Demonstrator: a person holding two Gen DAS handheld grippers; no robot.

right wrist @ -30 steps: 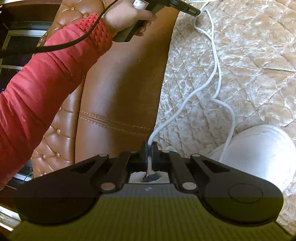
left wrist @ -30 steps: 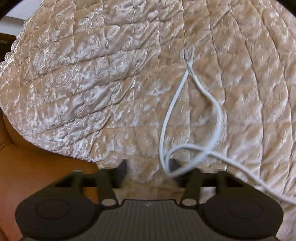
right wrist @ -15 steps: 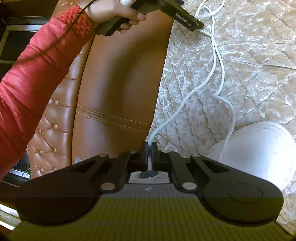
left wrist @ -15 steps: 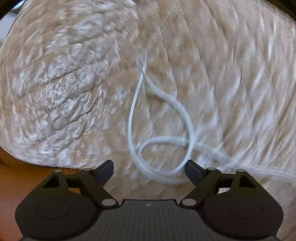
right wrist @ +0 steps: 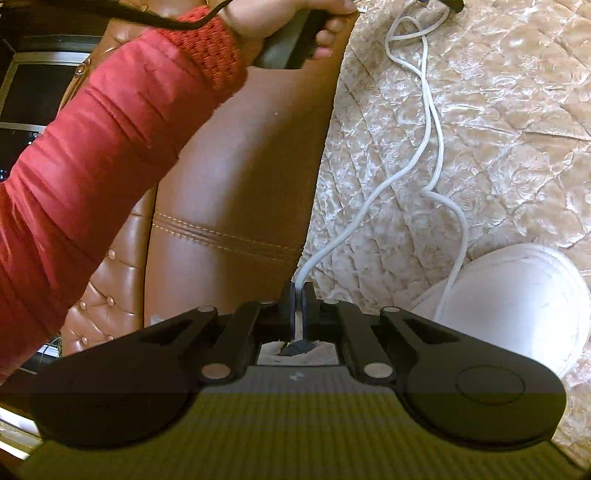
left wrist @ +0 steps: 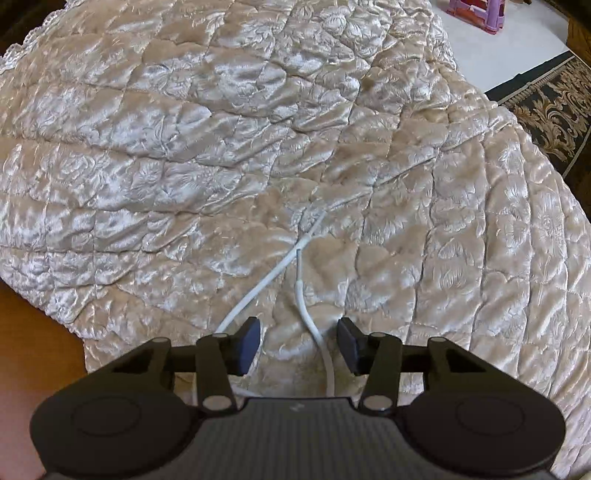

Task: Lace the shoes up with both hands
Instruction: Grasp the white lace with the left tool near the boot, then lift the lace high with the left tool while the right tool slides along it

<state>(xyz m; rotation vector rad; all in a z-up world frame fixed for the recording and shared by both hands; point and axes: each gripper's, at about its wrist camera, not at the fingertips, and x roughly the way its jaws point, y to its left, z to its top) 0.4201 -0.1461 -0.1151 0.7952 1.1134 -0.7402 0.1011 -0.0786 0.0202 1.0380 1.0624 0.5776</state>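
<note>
Left wrist view
Surface: quilted beige bedspread (left wrist: 221, 155) is filling most of the frame, draping over a brown leather edge (left wrist: 33, 332) at lower left.
Background: patterned dark rug (left wrist: 554, 110) and pale floor (left wrist: 498, 51) are showing at upper right, with something purple at the top edge.
Left gripper (left wrist: 297, 345): its jaws are standing wide apart, gripping nothing.
Lace (left wrist: 310, 317): two white strands are lying on the bedspread; one is running between the fingers, the other is passing just outside the left finger, and they are crossing further out.

Right wrist view
Surface: the bedspread is covering the right half; brown tufted leather furniture (right wrist: 236, 184) is taking up the left.
Right gripper (right wrist: 298, 306): its jaws are pinching one strand of the lace.
Shoe (right wrist: 517, 306): white, sitting on the bedspread just right of the gripper, with the second strand running up from it.
Person: a red sleeve (right wrist: 92, 155) is crossing the upper left, its hand (right wrist: 280, 22) gripping the other tool's handle.
In the way: the gripper body is hiding part of the shoe.
</note>
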